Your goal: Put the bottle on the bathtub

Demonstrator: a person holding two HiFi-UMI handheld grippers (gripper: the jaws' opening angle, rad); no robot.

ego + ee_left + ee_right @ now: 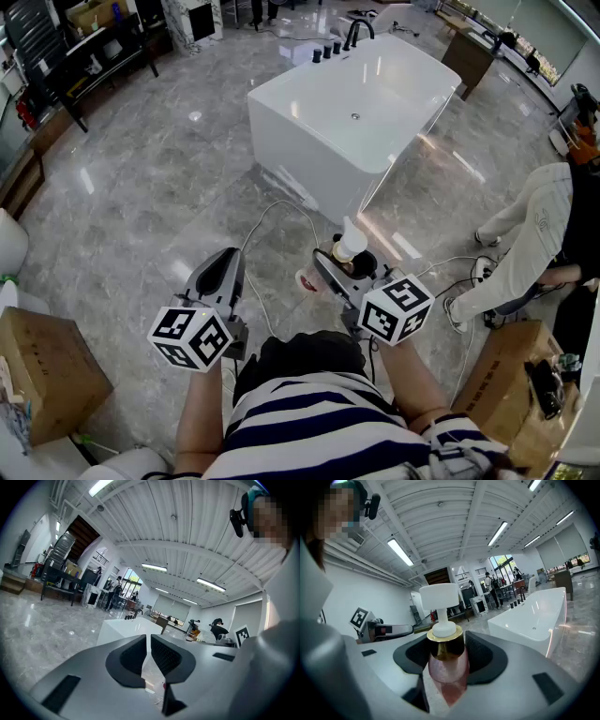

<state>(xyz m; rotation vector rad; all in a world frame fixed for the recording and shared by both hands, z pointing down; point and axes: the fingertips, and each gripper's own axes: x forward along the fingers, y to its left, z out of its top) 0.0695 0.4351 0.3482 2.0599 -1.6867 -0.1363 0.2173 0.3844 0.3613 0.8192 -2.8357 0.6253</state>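
Right gripper (pixel 345 267) is clamped on the bottle (pixel 349 246), its pads pressing the gold collar just under the white pump head (pixel 439 597). The pink body hangs below the jaws. It is held upright over the grey floor (pixel 141 169), near the closest corner of the tub but not touching it.

The white bathtub (pixel 347 103) stands ahead, running away to the far right, with dark taps (pixel 354 33) at its far end. A cable (pixel 272 211) loops across the floor between the person and the tub.

The left gripper (pixel 223 267) is held low on the left with its jaws drawn together and nothing between them.

The step in hand looks like the carry to the tub. Because the grip sits high on the neck, the body may swing, so a steady, level move forward would suit. The rim looks narrow, so pick a flat stretch and lower the base until it rests fully on it. Open the jaws only once the bottle stands by itself.
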